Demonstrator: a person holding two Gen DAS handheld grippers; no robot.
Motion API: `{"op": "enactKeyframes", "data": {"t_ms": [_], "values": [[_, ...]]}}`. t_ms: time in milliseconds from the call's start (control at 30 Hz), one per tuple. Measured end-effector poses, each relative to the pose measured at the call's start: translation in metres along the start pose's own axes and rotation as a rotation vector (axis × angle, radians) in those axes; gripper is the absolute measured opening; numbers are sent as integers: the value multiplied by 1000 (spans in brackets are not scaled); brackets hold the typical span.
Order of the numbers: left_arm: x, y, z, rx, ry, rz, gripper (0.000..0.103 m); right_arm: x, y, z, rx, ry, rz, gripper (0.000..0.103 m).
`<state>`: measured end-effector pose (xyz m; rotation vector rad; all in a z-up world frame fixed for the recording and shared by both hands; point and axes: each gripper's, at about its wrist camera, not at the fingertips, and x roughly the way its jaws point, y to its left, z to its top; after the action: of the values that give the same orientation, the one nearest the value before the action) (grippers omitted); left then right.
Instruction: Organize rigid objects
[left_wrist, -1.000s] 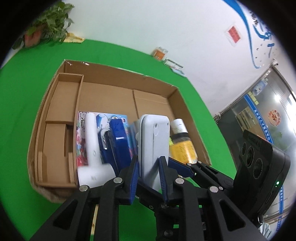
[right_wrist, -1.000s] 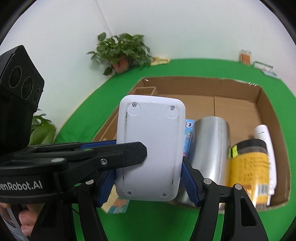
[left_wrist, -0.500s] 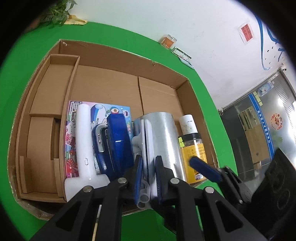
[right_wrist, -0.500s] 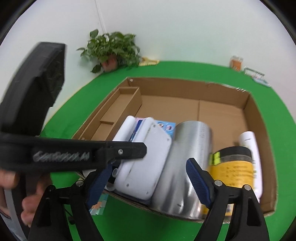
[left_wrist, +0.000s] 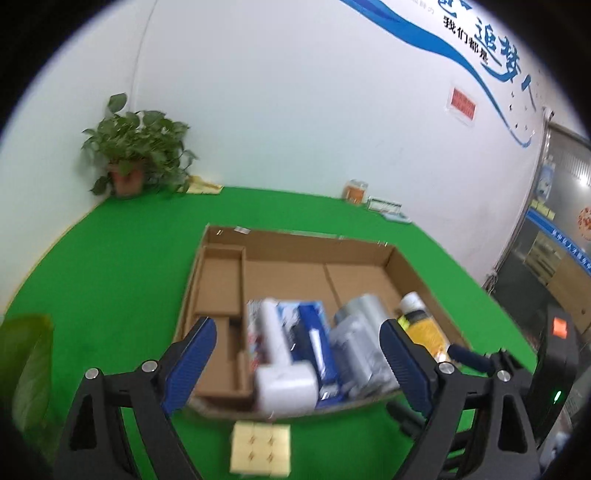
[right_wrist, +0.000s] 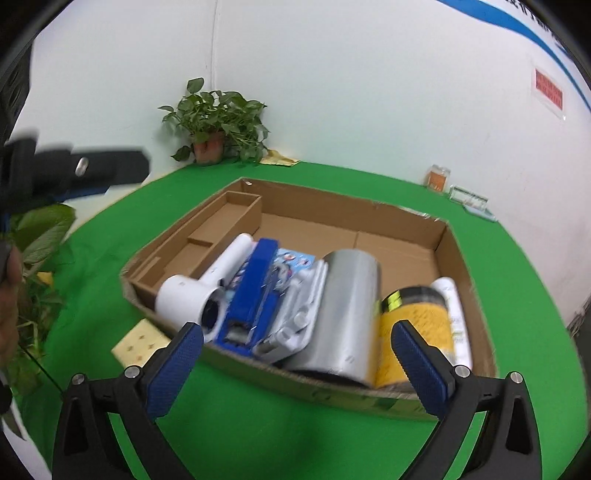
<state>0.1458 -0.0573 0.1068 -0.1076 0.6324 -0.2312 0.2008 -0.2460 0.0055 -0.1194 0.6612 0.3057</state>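
Both claws released, holding nothing — left gripper (left_wrist: 297, 354), right gripper (right_wrist: 297, 360), ribbed blue pads. Corrugated cardboard box (right_wrist: 448, 236) holds smooth silver cylinder (right_wrist: 349, 306), white hairdryer (right_wrist: 188, 297) — near edge.

A leafy plant in a brown pot (left_wrist: 127, 162) is sitting in the upper left of the left view, at the back corner of the green table (left_wrist: 110, 258). Near the wall at the upper right, a small orange jar (right_wrist: 437, 177) is standing beside a clear little case (right_wrist: 471, 201). A red sign (right_wrist: 548, 90) and blue painted writing (left_wrist: 480, 40) are showing on the white wall.
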Motion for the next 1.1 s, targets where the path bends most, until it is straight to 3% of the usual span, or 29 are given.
{"op": "enactKeyframes", "data": {"t_ms": [267, 333, 433, 500, 600, 700, 733, 900, 933, 1033, 1100], "values": [[2, 34, -43, -115, 89, 25, 90, -21, 22, -31, 25, -1, 77, 102], [10, 47, -51, -160, 131, -14, 90, -26, 28, -36, 12, -13, 111, 102], [22, 67, -63, -252, 189, -86, 90, -32, 37, -44, -4, -18, 231, 102], [36, 75, -72, -290, 244, -131, 90, -26, 45, -51, 3, 20, 324, 102], [57, 85, -87, -345, 322, -153, 89, -9, 57, -59, 3, 91, 367, 102], [75, 90, -101, -401, 406, -180, 76, 8, 65, -68, 6, 150, 392, 100], [82, 89, -106, -406, 434, -191, 67, 12, 66, -70, 7, 167, 399, 98], [83, 69, -111, -341, 432, -258, 65, 21, 63, -80, 3, 196, 422, 93], [85, 61, -113, -326, 448, -293, 65, 22, 60, -82, 5, 200, 429, 93], [92, 31, -117, -258, 490, -398, 59, 27, 50, -90, -5, 236, 436, 73], [95, 8, -123, -226, 521, -468, 57, 25, 45, -97, -29, 257, 412, 73]]}}
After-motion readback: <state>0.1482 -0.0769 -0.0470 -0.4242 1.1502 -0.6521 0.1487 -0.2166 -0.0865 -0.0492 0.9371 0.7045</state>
